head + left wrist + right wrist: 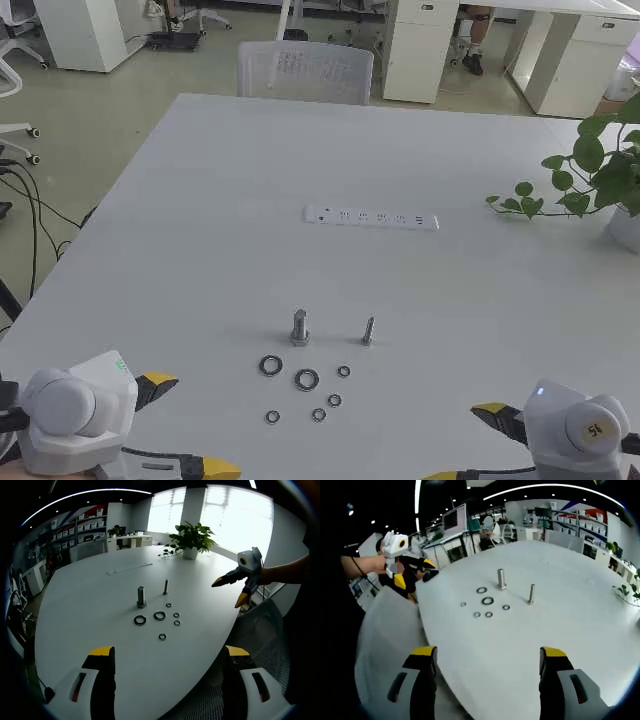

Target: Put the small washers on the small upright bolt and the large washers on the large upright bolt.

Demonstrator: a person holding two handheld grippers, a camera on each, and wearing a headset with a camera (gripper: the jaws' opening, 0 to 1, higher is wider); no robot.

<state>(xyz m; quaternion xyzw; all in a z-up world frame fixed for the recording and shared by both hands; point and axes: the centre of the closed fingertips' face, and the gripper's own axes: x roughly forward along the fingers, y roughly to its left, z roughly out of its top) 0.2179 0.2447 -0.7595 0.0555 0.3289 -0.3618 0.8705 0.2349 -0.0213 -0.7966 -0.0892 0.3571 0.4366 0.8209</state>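
The large upright bolt (299,327) is seen standing on the white table (200,220), with the small upright bolt (368,332) near it on the right in the head view, the two not touching. Six washers are laid flat on the table top on the person's side of the bolts, none of them threaded on either bolt. A large washer (270,365) lies just in front of the large upright bolt, and a second large washer (307,379) lies near it to the right. A small washer (343,371) is placed in front of the small upright bolt. Three more are spread nearer the person: a second small washer (334,400), a third small washer (318,414) and a fourth small washer (272,416) off to the left.

The left gripper (205,423) is held at the near left edge of the table with its yellow-tipped jaws spread wide, nothing between them. The right gripper (450,443) is held at the near right edge, likewise spread and holding nothing (its own view confirms the gap). Both are kept well apart from the washers.

Farther out, a white power strip (370,217) lies across the middle of the table. A potted plant (590,170) stands at its right edge, and a grey mesh chair (305,72) is set at the far side.
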